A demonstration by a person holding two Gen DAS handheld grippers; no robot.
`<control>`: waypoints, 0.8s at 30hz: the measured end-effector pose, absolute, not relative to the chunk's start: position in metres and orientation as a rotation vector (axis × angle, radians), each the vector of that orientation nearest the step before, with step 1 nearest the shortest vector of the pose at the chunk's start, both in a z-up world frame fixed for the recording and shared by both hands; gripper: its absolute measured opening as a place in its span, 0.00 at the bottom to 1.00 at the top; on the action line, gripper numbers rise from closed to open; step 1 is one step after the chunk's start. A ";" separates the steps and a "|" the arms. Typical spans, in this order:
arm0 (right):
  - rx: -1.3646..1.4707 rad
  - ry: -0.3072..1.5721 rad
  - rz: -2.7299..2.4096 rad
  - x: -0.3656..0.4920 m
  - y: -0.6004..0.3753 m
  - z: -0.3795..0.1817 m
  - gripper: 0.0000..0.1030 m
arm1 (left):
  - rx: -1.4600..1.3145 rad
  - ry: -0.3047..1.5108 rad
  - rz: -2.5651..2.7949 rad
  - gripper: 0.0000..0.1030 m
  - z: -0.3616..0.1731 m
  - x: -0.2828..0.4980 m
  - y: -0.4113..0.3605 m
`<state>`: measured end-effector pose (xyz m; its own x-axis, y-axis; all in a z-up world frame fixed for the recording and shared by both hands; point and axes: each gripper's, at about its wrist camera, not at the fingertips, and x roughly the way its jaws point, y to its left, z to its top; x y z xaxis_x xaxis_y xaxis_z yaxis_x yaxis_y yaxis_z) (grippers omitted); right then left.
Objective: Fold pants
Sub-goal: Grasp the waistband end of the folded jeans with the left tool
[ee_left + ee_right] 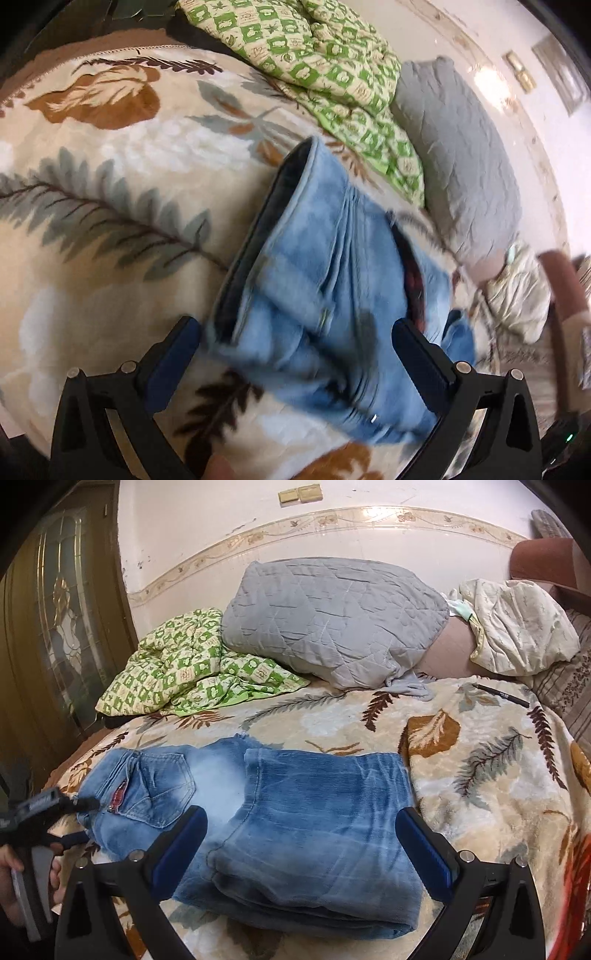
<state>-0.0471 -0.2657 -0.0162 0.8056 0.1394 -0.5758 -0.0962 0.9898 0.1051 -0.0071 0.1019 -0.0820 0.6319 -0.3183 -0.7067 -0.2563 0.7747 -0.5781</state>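
Wide-open right gripper (301, 843) jaws hover over folded jeans (295, 812) mid-bed; left gripper (295, 354), jaws wide too, lines up the waist end.

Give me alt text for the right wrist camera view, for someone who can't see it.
Light blue jeans, folded, lie on a leaf-patterned blanket on a bed, framed by the open right gripper. The left gripper is at the waistband end at left; a grey pillow and green checked quilt sit behind.

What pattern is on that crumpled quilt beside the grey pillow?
Green-and-cream checks with little leaf motifs on the quilt; the right wrist view shows it best.
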 end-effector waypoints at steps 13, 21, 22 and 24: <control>0.069 0.626 0.114 -0.046 -0.268 -0.017 1.00 | -0.781 0.919 -0.074 0.97 -0.083 0.015 0.102; 0.079 0.632 0.115 -0.045 -0.272 -0.021 1.00 | -0.740 0.938 -0.123 0.24 -0.078 0.020 0.101; 0.080 0.632 0.116 -0.045 -0.272 -0.021 1.00 | -0.732 0.941 -0.126 0.22 -0.078 0.021 0.100; 0.075 0.632 0.117 -0.046 -0.271 -0.021 1.00 | -0.713 0.942 -0.123 0.20 -0.077 0.022 0.099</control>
<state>-0.0456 -0.2711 -0.0215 0.8007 0.1317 -0.5844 -0.0857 0.9907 0.1057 0.0221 0.0986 -0.0769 0.5997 -0.3940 -0.6966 -0.2021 0.7676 -0.6082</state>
